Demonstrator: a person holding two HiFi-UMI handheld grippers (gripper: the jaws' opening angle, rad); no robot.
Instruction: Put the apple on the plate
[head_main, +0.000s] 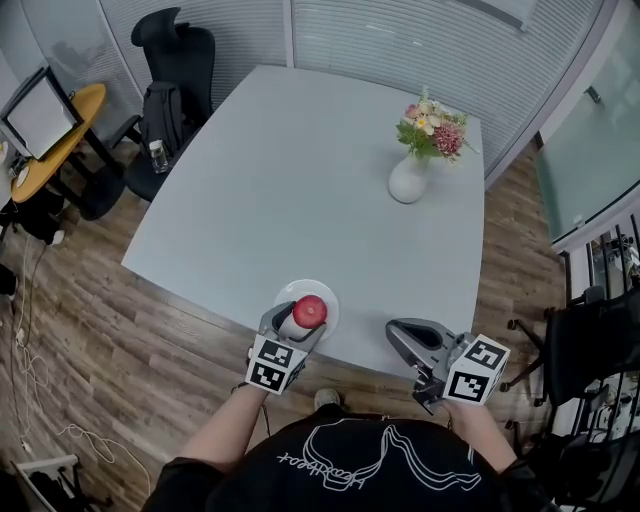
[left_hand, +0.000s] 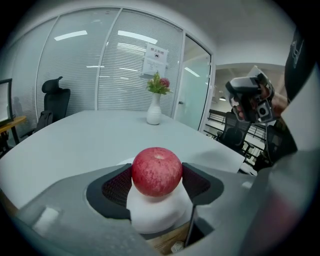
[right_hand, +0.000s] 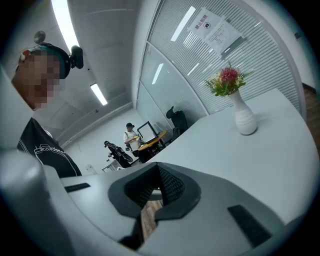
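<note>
A red apple (head_main: 311, 310) (left_hand: 156, 171) sits between the jaws of my left gripper (head_main: 300, 318) (left_hand: 157, 182), whose dark pads press on both of its sides. Right under it is the small white plate (head_main: 288, 293) (left_hand: 155, 212), near the table's front edge. I cannot tell whether the apple touches the plate or hangs just above it. My right gripper (head_main: 398, 330) (right_hand: 158, 189) hovers at the front edge to the right of the plate, its pads together with nothing held between them.
The grey-white table (head_main: 300, 180) carries a white vase of flowers (head_main: 412, 178) (left_hand: 154, 111) (right_hand: 243, 118) at the far right. A black office chair (head_main: 170, 70) stands at the far left corner. Wooden floor lies beyond the front edge.
</note>
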